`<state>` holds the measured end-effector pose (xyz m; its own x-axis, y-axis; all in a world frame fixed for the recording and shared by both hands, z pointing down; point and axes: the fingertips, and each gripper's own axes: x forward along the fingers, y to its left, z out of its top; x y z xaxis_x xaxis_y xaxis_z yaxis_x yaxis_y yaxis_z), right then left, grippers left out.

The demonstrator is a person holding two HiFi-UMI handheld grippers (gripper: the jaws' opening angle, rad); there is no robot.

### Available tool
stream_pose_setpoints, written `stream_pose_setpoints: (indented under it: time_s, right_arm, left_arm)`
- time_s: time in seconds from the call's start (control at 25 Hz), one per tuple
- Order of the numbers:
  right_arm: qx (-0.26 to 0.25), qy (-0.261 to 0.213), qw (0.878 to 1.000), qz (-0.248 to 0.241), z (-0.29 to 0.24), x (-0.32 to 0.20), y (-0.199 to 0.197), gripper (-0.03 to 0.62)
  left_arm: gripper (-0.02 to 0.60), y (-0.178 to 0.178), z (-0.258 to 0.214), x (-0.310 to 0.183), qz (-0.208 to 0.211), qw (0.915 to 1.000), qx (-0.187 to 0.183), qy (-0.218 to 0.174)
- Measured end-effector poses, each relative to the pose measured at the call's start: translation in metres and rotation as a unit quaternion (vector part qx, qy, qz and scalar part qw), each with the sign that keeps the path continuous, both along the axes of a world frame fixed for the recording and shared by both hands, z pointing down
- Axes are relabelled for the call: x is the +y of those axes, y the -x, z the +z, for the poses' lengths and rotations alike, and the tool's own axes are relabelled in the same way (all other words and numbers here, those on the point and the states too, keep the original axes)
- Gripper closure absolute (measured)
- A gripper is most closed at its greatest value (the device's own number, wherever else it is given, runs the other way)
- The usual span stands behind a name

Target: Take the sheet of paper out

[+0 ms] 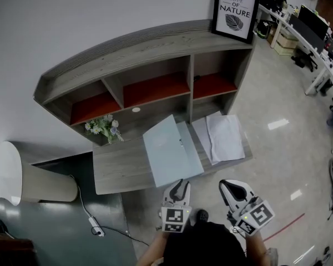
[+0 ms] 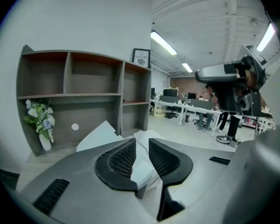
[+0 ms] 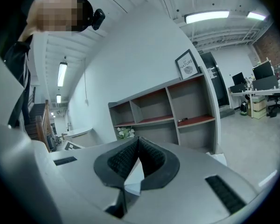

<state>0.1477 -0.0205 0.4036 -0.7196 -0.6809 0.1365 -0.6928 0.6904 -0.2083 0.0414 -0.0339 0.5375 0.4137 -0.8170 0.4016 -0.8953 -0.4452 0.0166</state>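
Paper point(image 1: 219, 137): creased sheets flat on surface point(image 1: 116, 168), centre right of frame.
Folder point(image 1: 172, 151): touching them at left, cover tilted up.
Left tool point(image 1: 179, 184): narrow gap, empty.
Right tool point(image 1: 228, 185): closed, empty; should open, then pinch 1 sheet's near edge.

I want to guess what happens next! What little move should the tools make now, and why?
Probably just draw both tools back and stop. White paper already lies flat on the desk, right of the pale blue folder. The left tool is open and the right tool shut, both empty and short of the desk's edge.
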Motion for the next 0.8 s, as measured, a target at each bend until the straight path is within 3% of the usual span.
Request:
stream_pose_setpoints:
  time_s: [0.44,0.64,0.8]
  right_arm:
    - [0.016,0.020,0.999,0.040,0.009,-0.008,-0.009,0.582]
    - [0.018,0.031,0.998,0.048,0.016,-0.007,-0.012,0.582]
    - [0.019,0.035,0.998,0.052,0.016,-0.006,-0.015,0.582]
  left_arm:
    - [0.411,-0.020,0.063,-0.029,0.044,0.9918,-0.120,-0.002]
    - [0.410,-0.026,0.082,-0.034,0.054,0.9841,-0.169,-0.010]
    - [0.410,-0.027,0.091,-0.037,0.050,0.9823,-0.180,-0.009]
